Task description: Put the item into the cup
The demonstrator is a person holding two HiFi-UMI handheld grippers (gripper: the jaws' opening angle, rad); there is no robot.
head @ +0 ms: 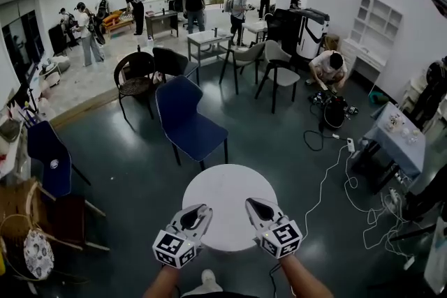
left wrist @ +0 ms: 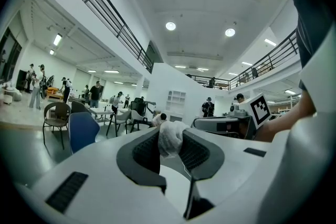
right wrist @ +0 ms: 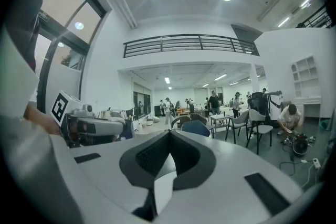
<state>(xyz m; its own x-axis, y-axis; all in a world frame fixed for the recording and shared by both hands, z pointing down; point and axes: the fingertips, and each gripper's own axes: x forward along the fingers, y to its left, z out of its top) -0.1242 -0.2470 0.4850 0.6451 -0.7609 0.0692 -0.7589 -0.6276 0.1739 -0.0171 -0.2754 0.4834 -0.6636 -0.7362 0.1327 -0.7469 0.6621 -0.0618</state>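
Note:
A crumpled white item [left wrist: 171, 136], like a wad of soft paper or cloth, sticks up between the dark pads of my left gripper [left wrist: 170, 143], which is shut on it. In the head view the left gripper [head: 202, 210] hovers over the near left edge of the round white table [head: 227, 192], and the item cannot be made out there. My right gripper [head: 251, 205] hovers over the near right edge. Its fingertips meet with nothing between them, so the right gripper [right wrist: 169, 134] is shut. No cup shows in any view.
A blue chair [head: 187, 121] stands just beyond the table, with more chairs [head: 276, 70] and small tables [head: 208, 38] further back. White cables [head: 328, 185] trail over the dark floor at the right. A person [head: 328, 70] crouches at the back right; several people stand far off.

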